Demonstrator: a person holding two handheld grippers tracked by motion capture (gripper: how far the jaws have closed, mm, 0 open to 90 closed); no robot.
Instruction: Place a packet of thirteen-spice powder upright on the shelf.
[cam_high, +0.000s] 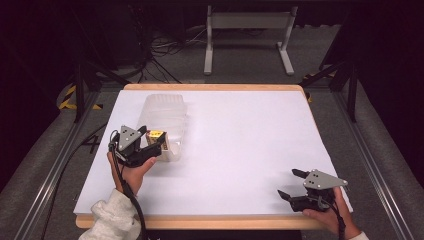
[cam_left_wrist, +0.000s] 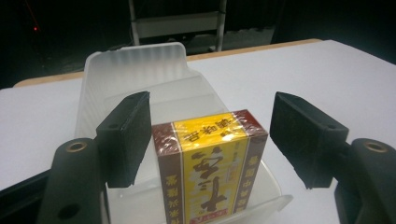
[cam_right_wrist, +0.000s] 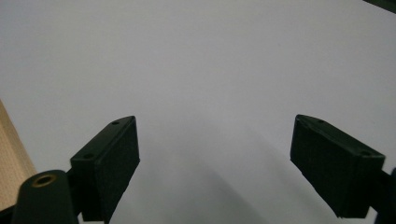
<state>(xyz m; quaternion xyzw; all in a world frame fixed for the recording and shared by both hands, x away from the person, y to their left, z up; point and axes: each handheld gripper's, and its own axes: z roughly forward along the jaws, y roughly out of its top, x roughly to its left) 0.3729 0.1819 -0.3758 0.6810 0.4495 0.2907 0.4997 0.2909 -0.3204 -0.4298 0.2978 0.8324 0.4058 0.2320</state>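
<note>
Because the yellow-and-maroon box (cam_left_wrist: 212, 158) stands directly between the jaws of the left hand-held gripper (cam_high: 150, 141), whatever comes next depends on that one alignment. The box lies straight ahead of the gripper, not off to either side. It stands upright on its short end, with its long axis vertical and its broad printed face turned back toward the gripper's camera. The jaws span its width from left and right.

The box sits in the near end of the translucent plastic tray (cam_left_wrist: 135, 65). The tray's length runs away from the person across the white desk (cam_high: 240, 140), and the rest of it beyond the box looks empty.

In the left gripper view the jaws stand close about the box. The left pad (cam_left_wrist: 133, 135) seems to rest against the box's side, and the right pad (cam_left_wrist: 303, 135) is just beside the opposite edge with perhaps a sliver of tray showing between. The pictures do not settle whether the pads press on the box.

The right hand-held gripper (cam_high: 290, 183) is spread wide with nothing between its jaws. It hovers low over bare desk at the near right corner, well apart from the tray.

The left hand is plainly the nearer one, so the box is its business. A straight pull back along the tray's axis would probably clear the box without tipping it.
</note>
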